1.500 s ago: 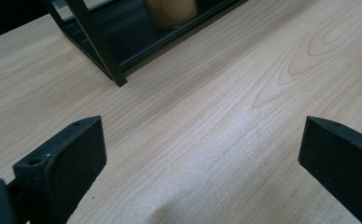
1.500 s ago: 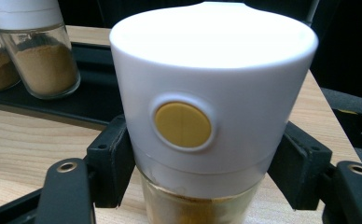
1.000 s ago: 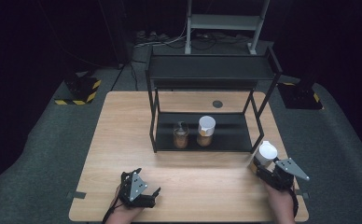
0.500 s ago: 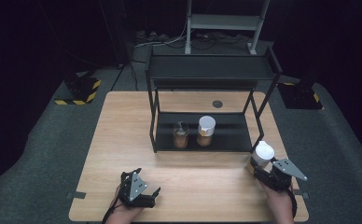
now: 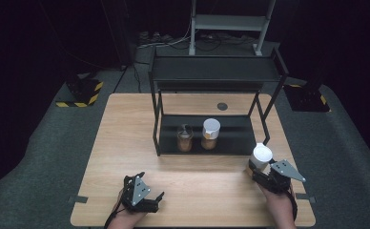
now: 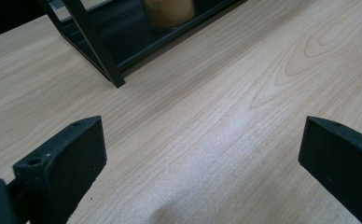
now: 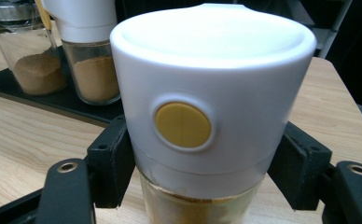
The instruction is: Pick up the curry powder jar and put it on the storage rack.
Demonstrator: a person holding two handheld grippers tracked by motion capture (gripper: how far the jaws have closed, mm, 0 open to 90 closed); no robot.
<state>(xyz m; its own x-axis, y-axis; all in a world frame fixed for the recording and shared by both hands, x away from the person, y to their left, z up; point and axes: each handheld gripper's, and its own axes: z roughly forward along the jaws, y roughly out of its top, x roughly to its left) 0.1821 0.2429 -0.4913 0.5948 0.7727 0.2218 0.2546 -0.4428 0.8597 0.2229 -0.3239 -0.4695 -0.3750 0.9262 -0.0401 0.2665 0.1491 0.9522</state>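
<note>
At the near right of the worktop point(image 5: 207, 186), a white-capped spice jar point(image 5: 261, 156) is clamped upright in the right tongs point(image 5: 259, 172), jaws pressed on both sides just under the cap; a yellow button is seen on the cap in the right gripper view. Just left and far of it, a black rack point(image 5: 216, 76) is placed, with two more jars point(image 5: 197, 136) on its lower shelf. At the near left, the left tongs point(image 5: 157, 196) are held wide open, nothing between them, over bare wood.
</note>
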